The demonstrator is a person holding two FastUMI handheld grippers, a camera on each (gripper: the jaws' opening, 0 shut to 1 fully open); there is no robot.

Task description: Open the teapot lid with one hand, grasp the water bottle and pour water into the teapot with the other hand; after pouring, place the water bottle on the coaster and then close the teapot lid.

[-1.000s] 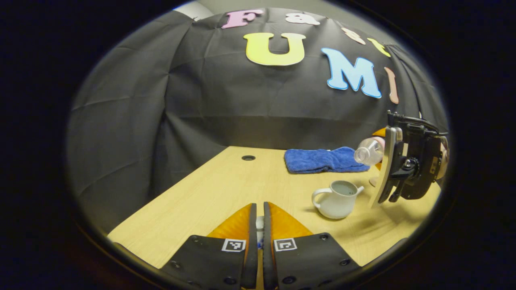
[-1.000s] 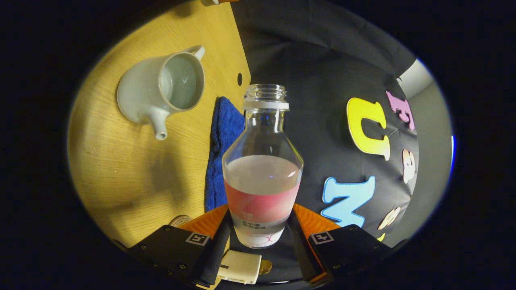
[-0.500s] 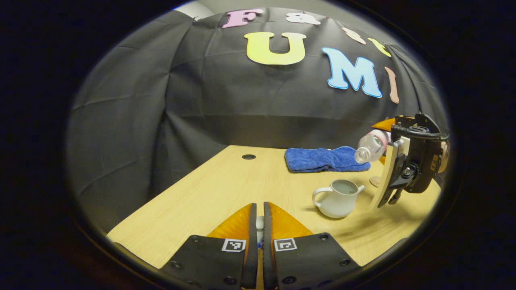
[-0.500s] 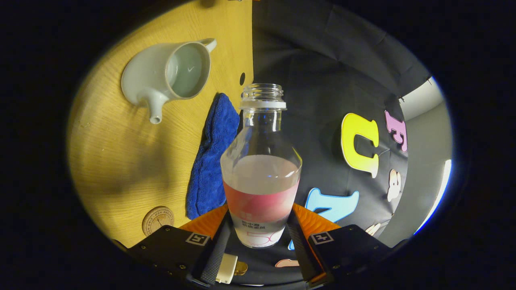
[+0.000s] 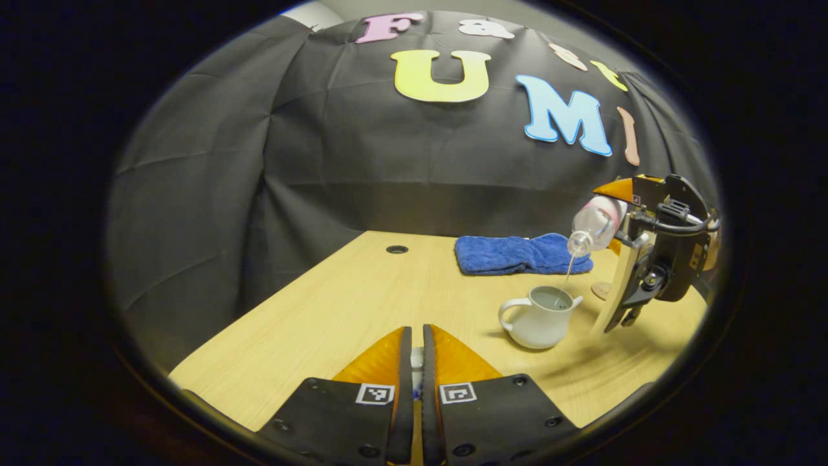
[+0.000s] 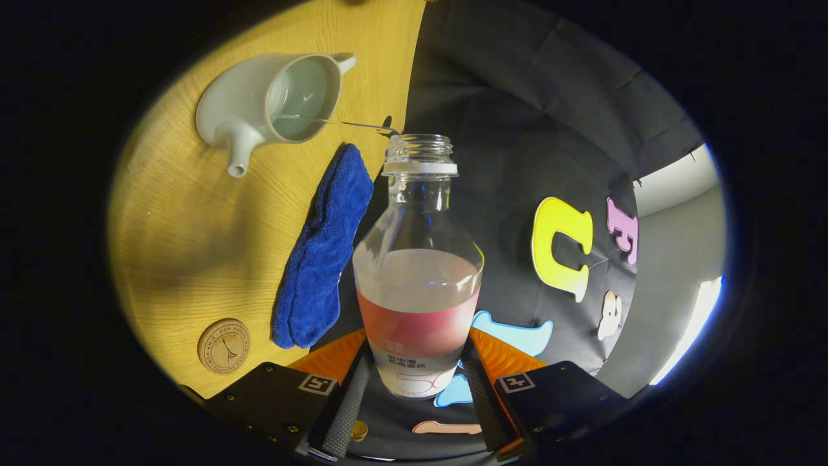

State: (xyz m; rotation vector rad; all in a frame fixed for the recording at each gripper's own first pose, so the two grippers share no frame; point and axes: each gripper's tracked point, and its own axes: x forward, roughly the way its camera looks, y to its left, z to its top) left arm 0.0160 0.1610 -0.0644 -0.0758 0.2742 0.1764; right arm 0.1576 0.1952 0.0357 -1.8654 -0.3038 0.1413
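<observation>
right gripper clamps tilted water bottle, thin stream into open teapot, coaster in right gripper view, left gripper pinches lid

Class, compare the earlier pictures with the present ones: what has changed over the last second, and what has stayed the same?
The right gripper tipped the water bottle further, mouth down, and a thin stream now falls into the open teapot; before, none flowed. Unchanged: its grip on the bottle, the left gripper shut on the lid, and the blue towel, coaster and teapot on the table.
</observation>
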